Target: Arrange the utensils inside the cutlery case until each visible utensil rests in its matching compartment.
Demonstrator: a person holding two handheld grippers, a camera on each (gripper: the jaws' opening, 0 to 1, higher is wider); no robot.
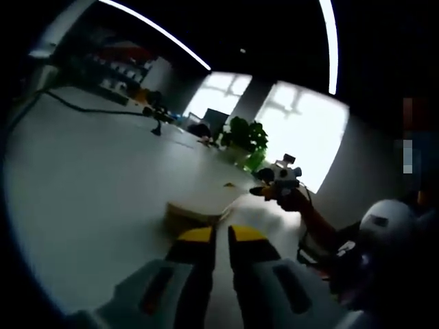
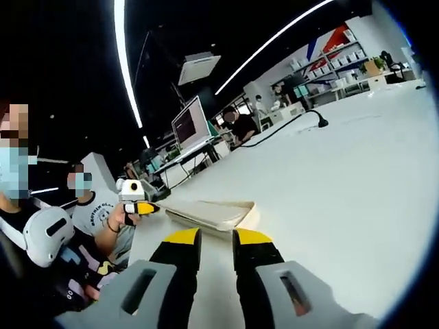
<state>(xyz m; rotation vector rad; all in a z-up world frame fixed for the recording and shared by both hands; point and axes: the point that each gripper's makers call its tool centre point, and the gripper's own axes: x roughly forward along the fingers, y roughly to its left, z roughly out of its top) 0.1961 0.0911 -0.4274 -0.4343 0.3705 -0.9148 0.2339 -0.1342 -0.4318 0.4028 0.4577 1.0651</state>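
Left gripper sits low over the white table, yellow-tipped jaws close together with only a thin gap, nothing between them; looks closed, empty. Cutlery case, a shallow pale tray, lies on the table just ahead of the jaw tips, slightly left of them. Contents can't be made out from this angle; utensils aren't discernible. The right gripper comes in from the right side of the left gripper view, held up in a person's hand, off the table, beyond the case's far corner. A potted plant stands further back near the bright windows; a black cable runs across the table's far part.

In the right gripper view, the right gripper has a narrow gap between its jaws, nothing held. The cutlery case lies just ahead of the tips, interior too flat-on to read. The left gripper shows at the left, held in a hand, just beside the case's near-left end. A monitor stands at the back.
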